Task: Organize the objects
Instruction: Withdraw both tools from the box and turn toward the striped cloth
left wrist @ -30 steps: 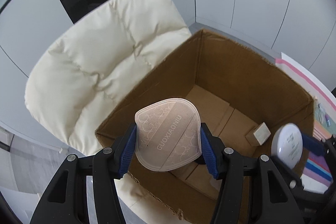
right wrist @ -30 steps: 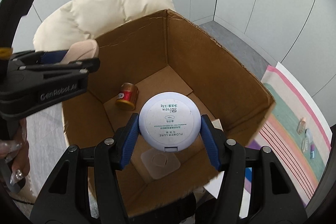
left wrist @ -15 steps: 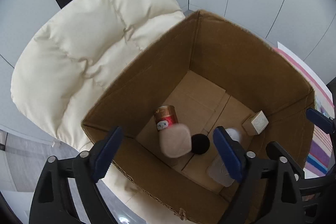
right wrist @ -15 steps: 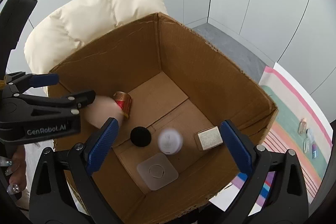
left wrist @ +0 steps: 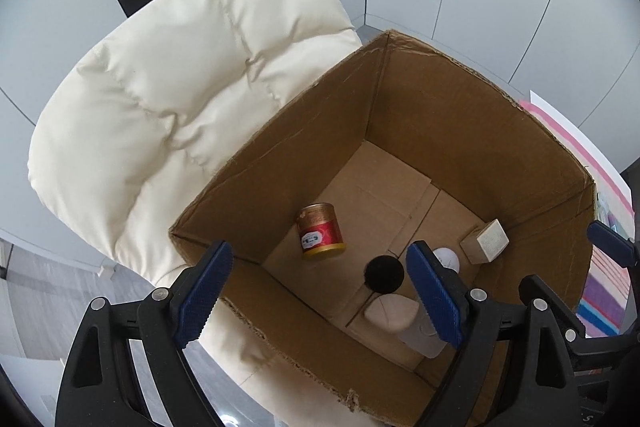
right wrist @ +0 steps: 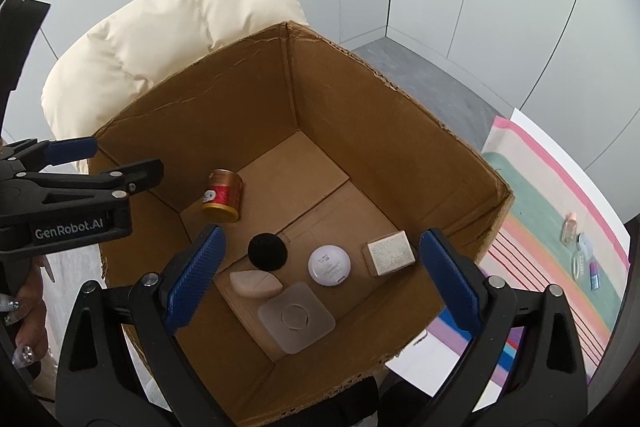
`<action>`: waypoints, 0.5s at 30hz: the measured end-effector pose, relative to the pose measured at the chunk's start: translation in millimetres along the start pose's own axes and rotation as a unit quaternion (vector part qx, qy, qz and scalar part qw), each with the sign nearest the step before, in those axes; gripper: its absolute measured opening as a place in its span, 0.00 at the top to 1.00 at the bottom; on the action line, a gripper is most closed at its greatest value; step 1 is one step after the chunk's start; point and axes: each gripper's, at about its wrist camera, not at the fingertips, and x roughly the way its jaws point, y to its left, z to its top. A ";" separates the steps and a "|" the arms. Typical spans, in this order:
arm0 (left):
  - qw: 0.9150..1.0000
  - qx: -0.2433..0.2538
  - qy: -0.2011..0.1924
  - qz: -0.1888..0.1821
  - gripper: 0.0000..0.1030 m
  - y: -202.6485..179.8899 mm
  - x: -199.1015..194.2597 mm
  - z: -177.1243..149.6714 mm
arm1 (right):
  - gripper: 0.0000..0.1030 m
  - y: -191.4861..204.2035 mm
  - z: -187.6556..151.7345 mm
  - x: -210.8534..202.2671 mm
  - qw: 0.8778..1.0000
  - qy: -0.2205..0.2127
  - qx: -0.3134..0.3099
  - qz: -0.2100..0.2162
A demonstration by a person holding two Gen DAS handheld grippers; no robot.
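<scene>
Dropped compact (right wrist: pixel 329 265) lies below both gaping hand-held grippers.

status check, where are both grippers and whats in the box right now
Left gripper and right gripper open, empty, above brown cardboard box. White round compact and beige fan-shaped pad lie on box floor. Nothing obstructing.

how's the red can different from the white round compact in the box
The red can is a tall gold-rimmed cylinder with a red label; the white round compact is a flat, pale disc. The can lies tipped against the left wall, while the compact lies flat nearer the middle. Both rest loose on the floor of the cardboard box.
</scene>
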 end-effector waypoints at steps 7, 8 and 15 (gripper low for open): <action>1.000 -0.006 0.011 -0.008 0.13 2.9 -17.3 -12.4 | 0.04 -1.8 -9.2 -15.3 1.000 0.005 0.007 0.000; 1.000 -0.009 0.011 -0.008 0.13 3.1 -20.8 -14.8 | 0.04 -2.0 -11.3 -18.3 1.000 0.005 0.008 0.000; 1.000 -0.007 0.003 -0.007 0.13 3.2 -43.4 -33.7 | 0.04 -3.4 -28.2 -43.7 1.000 -0.001 0.016 -0.005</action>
